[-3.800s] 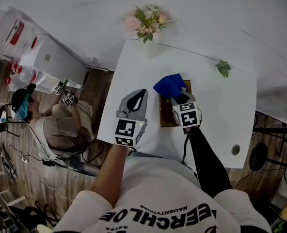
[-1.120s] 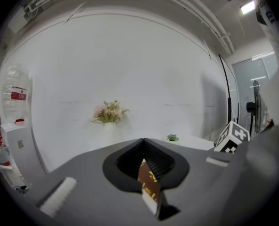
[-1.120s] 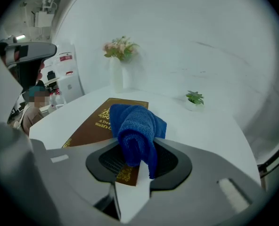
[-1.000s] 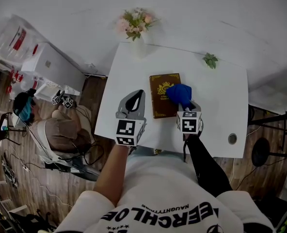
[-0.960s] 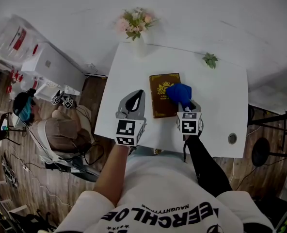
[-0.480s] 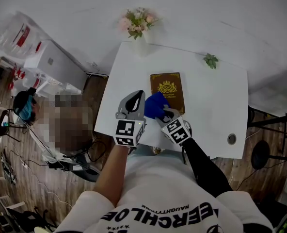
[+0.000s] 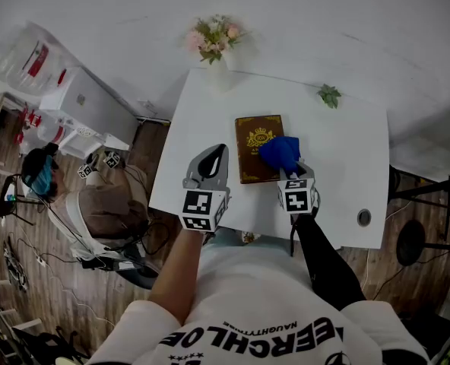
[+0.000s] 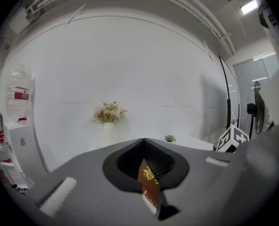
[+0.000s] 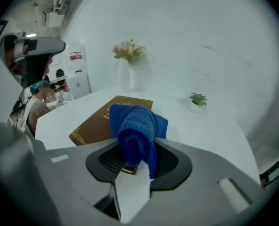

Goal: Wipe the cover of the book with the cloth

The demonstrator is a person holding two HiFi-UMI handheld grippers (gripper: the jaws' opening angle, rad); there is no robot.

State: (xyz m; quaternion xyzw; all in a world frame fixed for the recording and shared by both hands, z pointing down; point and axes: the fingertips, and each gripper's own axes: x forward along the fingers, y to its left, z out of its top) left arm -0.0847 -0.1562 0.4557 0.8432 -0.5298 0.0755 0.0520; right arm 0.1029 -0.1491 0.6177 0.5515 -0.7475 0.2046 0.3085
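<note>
A brown book (image 7: 254,144) with a gold emblem lies flat in the middle of the white table (image 7: 347,166). My right gripper (image 7: 288,172) is shut on a bunched blue cloth (image 7: 280,152), and the cloth rests on the book's near right part. In the right gripper view the cloth (image 9: 135,131) hangs between the jaws over the book (image 9: 99,121). My left gripper (image 7: 216,157) hovers left of the book near the table's front edge, shut and holding nothing. Through the narrow gap of its jaws the left gripper view shows a slice of the book (image 8: 148,177).
A vase of flowers (image 7: 213,38) stands at the table's far left corner, and a small green plant (image 7: 329,95) sits at the far right. A cable hole (image 7: 363,217) is near the front right. A person (image 7: 96,204) sits on the floor to the left.
Half a second ago the right gripper and cloth were at the book's near left corner. They have since swept back right, onto the book's near right part. The left gripper has stayed put.
</note>
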